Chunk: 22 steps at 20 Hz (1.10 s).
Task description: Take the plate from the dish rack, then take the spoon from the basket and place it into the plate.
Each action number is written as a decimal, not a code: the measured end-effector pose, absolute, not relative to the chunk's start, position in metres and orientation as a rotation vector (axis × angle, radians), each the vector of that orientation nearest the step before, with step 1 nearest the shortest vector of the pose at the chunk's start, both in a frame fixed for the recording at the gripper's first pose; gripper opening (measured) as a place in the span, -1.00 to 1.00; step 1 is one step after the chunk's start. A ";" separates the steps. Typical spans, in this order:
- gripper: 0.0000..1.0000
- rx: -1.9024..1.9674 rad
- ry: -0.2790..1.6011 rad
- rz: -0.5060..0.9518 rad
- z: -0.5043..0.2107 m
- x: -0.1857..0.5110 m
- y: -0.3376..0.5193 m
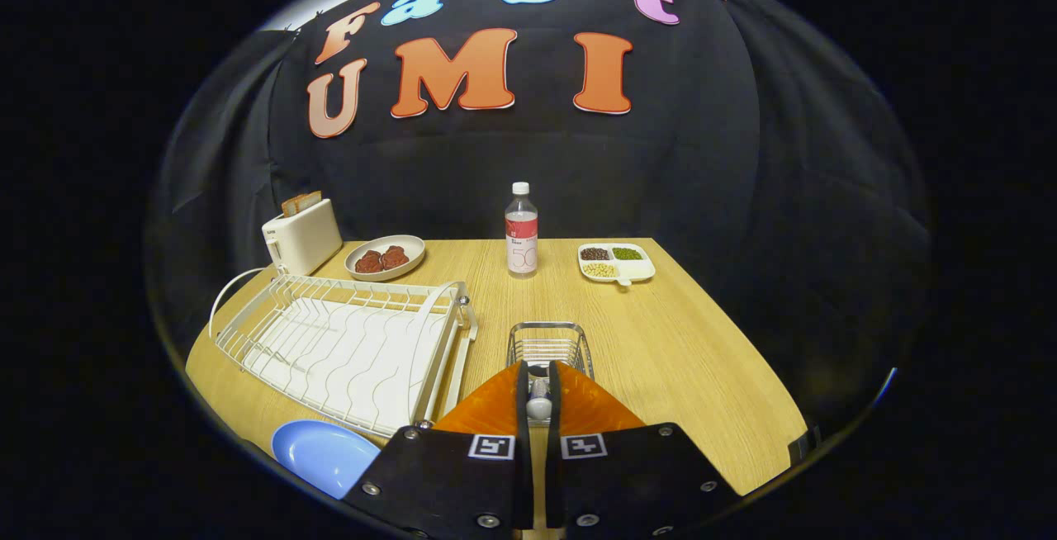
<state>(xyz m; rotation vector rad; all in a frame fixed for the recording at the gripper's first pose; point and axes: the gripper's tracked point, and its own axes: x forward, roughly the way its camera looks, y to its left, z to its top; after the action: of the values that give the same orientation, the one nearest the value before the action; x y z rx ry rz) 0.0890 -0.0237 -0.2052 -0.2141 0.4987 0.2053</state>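
My gripper (pixel 538 391) hangs over the near edge of the small wire basket (pixel 549 345). Its two orange fingers (pixel 487 408) are pressed on the pale handle of the spoon (pixel 538 398). The rest of the spoon is hidden by the fingers, so I cannot tell whether it still rests in the basket. The blue plate (pixel 322 456) lies flat on the table, left of the gripper and just in front of the white dish rack (pixel 347 342). The rack holds nothing.
At the back of the wooden table (pixel 702 358) stand a white toaster (pixel 301 234) with bread, a beige dish of red food (pixel 385 258), a water bottle (pixel 521 230) and a divided white tray of beans (pixel 616 262). Bare table lies right of the basket.
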 end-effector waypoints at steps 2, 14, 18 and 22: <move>-0.88 -0.221 0.476 0.192 -0.189 0.083 -0.022; -0.88 -0.179 0.380 0.191 -0.110 0.015 0.031; -0.88 -0.169 0.366 0.228 -0.096 -0.017 0.060; -0.88 -0.200 0.364 0.266 -0.096 -0.049 0.083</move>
<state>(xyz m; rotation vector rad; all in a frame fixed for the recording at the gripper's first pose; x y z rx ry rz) -0.0490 0.0832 -0.0956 -0.2003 0.3642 0.2660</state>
